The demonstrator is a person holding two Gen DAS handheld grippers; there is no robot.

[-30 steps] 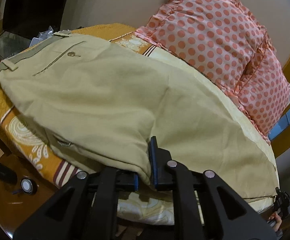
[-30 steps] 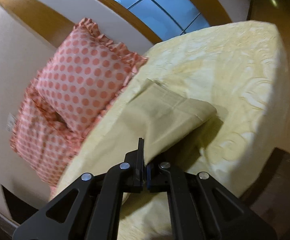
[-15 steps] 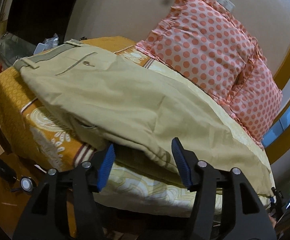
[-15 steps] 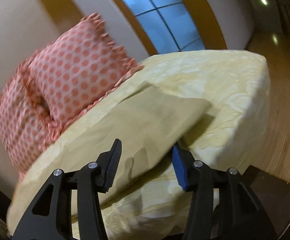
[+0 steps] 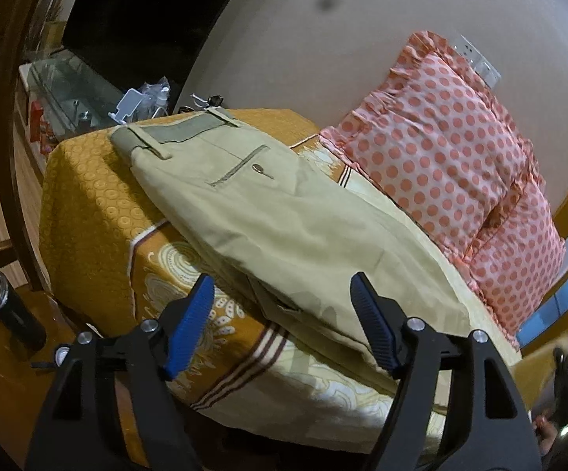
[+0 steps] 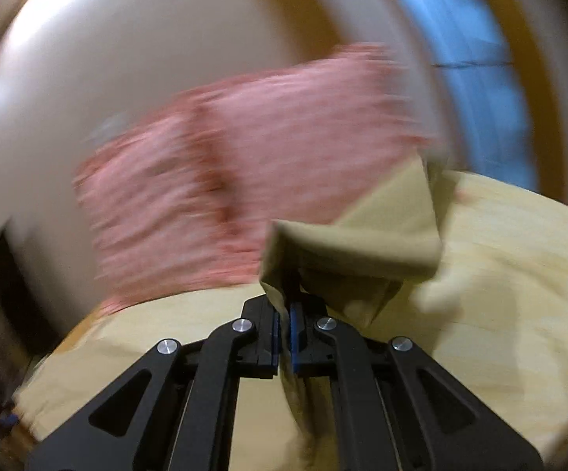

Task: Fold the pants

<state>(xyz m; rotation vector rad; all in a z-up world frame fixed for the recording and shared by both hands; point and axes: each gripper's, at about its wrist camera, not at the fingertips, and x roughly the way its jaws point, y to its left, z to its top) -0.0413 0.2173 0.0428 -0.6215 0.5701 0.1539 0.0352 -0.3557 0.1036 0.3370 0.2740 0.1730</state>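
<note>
Khaki pants (image 5: 284, 227) lie flat along the bed, waistband at the far left end, back pocket with a button facing up. My left gripper (image 5: 284, 325) is open and empty, its blue pads on either side of the pants' near edge, just short of the cloth. My right gripper (image 6: 284, 314) is shut on the hem end of the pants (image 6: 354, 251) and holds it lifted above the bed; the view is blurred by motion.
The bed has an orange patterned cover (image 5: 88, 204) and a pale yellow sheet (image 6: 519, 274). Two pink polka-dot pillows (image 5: 441, 149) lean on the wall behind. A dark bottle (image 5: 5, 306) stands on a wooden surface at the left. A cluttered glass table (image 5: 72, 94) is beyond the bed.
My left gripper let go of the pants' edge, opened and backed off. My right gripper opened, then shut on the hem end again and lifted it, swinging fast.
</note>
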